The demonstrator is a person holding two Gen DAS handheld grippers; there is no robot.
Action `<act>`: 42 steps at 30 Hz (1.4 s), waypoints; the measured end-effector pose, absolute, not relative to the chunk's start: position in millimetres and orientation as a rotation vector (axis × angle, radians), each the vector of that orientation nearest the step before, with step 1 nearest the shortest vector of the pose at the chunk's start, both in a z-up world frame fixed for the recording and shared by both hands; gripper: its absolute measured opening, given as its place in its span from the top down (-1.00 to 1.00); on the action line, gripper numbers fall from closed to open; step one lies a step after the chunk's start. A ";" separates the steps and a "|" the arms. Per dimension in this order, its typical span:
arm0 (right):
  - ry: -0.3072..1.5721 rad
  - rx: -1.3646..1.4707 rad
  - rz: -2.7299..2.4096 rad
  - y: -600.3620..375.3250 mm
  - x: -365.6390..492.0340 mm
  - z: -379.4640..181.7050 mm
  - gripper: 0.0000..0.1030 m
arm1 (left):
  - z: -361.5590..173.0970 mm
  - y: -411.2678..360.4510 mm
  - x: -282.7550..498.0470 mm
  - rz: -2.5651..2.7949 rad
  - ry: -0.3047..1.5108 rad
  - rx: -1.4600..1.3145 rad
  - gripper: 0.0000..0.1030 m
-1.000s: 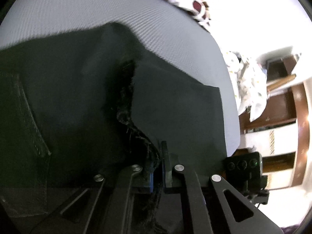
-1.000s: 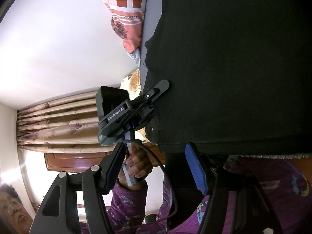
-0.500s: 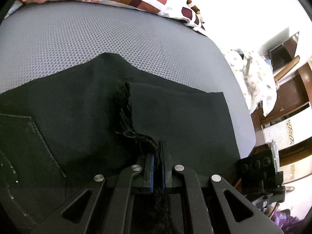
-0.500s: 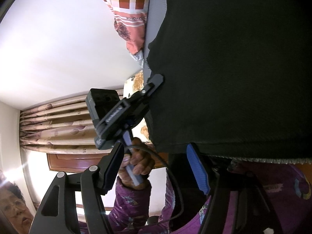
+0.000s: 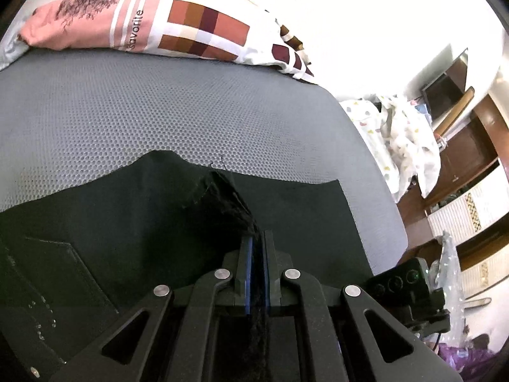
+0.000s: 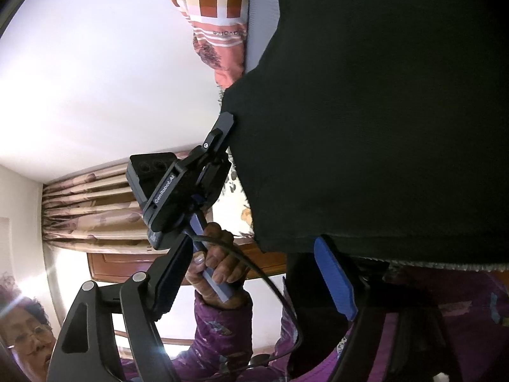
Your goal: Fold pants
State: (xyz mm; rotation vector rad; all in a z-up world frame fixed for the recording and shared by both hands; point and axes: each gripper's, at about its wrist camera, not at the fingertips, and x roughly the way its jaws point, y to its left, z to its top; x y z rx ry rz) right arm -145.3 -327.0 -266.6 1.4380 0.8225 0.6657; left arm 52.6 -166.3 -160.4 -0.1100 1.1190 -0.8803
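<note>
Grippers first: our left gripper [image 5: 257, 242] is clenched on a bunched, frayed edge of the black pants [image 5: 133, 229], the blue pads pressed together with dark cloth running down between them. In the right wrist view we see this same left gripper [image 6: 227, 121] from the side, its tip at the cloth's edge, with a hand [image 6: 219, 264] in a purple sleeve [image 6: 219, 328] wrapped round its handle and a black cable [image 6: 273, 289] looping down from it. Our right gripper [image 6: 251, 273] stands released; its jaws have just been opening wider, the blue pad [image 6: 334, 281] of one finger lies just under the hem of the pants, and the other finger sits well apart from the cloth, so nothing is pinched. Pants lie spread over the near part of a grey mesh mattress [image 5: 159, 114], a stitched pocket [image 5: 60, 273] showing towards its near left corner. Along the mattress's far edge rests a pillow [image 5: 152, 25] in pink and brown checks. Past the right edge a white spotted cloth [image 5: 404, 140] hangs over brown wooden furniture [image 5: 464, 159], and striped curtains [image 6: 92, 207] show behind the held tool
</note>
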 end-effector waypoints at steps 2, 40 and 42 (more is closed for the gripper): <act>0.819 1.440 0.668 -327.2 -144.5 -267.0 -0.55 | -166.8 -164.6 56.9 -0.860 1.128 -0.111 0.90; 0.852 1.324 0.815 -284.0 -105.9 -234.8 -0.84 | -156.3 109.0 12.0 -0.351 1.131 -0.477 -0.15; 0.927 1.258 0.769 -274.2 -96.1 -239.6 -0.84 | -167.7 136.2 8.3 -0.307 1.142 -0.531 -0.15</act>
